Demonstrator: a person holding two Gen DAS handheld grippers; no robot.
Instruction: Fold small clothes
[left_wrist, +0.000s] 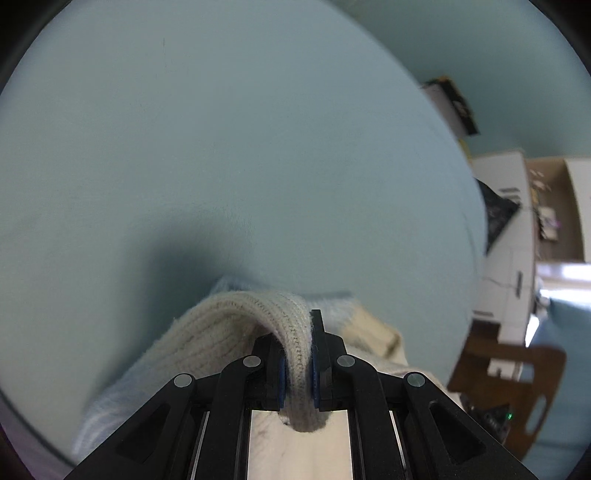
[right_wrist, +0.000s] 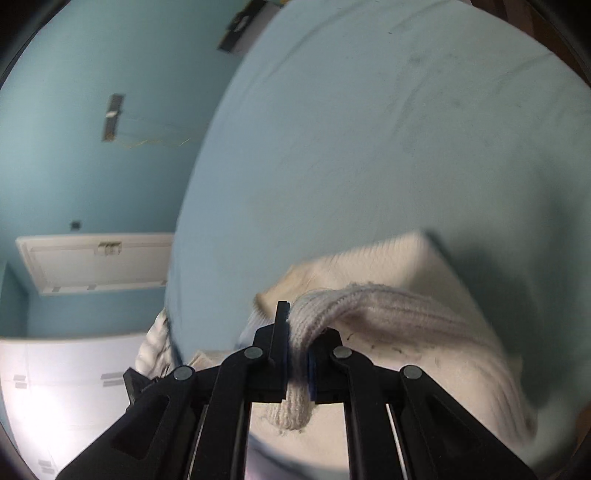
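The cream knit garment (left_wrist: 221, 332) lies near the close edge of the pale blue sheet (left_wrist: 240, 147), its ribbed hem pulled up in two places. The left gripper (left_wrist: 297, 354) is clenched on one bunch of that ribbing, the right gripper (right_wrist: 297, 350) on another (the knit pokes out behind both pairs of fingers). Beyond the garment the sheet stretches wide and bare. Past its rounded edge stand a white cabinet (left_wrist: 506, 236) and a brown cardboard box (left_wrist: 517, 387).
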